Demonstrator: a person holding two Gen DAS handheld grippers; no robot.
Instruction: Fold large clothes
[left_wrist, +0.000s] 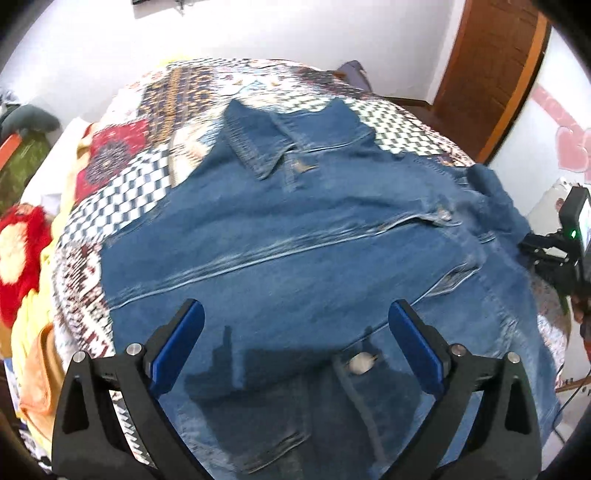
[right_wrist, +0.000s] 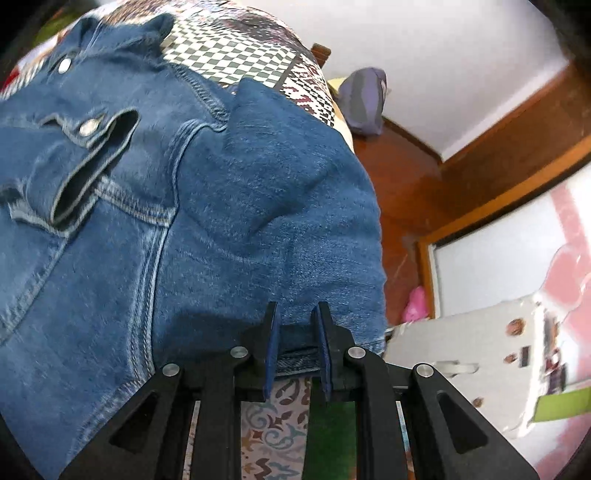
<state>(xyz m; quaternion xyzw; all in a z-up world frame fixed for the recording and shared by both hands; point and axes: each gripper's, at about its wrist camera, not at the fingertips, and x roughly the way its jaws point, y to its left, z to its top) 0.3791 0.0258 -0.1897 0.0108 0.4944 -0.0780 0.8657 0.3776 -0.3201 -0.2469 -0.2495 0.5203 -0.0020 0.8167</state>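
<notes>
From my left wrist camera I look down on a blue denim jacket (left_wrist: 295, 229) spread front-up across a bed covered with a patchwork quilt (left_wrist: 140, 177). The collar (left_wrist: 258, 147) lies toward the far end of the bed, and the buttoned front placket runs across the middle of the view. My left claw (left_wrist: 295, 332) hangs above the lower part of the jacket with its blue-padded fingers (left_wrist: 184, 343) spread wide; nothing sits between them, and their shadow falls on the denim just below. A metal button (left_wrist: 360, 363) shows on the cloth between the two fingers. At the right edge I can see the black body of my right claw (left_wrist: 554, 254) at the jacket's far side, where a fold of sleeve rises off the bed. A red and yellow plush item (left_wrist: 18, 254) lies off the left side of the bed, and a wooden door (left_wrist: 491, 77) stands in the far right corner.

From my right wrist camera the jacket (right_wrist: 184, 221) fills the left and centre, with a chest pocket flap (right_wrist: 85, 166) and its snap visible at left. My right claw (right_wrist: 295, 325) has its fingers pressed nearly together, pinching the hemmed edge of the sleeve (right_wrist: 295, 236), which bulges up from the grip. Beneath the claw I see a patterned cloth (right_wrist: 273, 424). A reddish wooden floor (right_wrist: 402, 184) and a grey bag (right_wrist: 362, 99) against the wall lie beyond the bed.
</notes>
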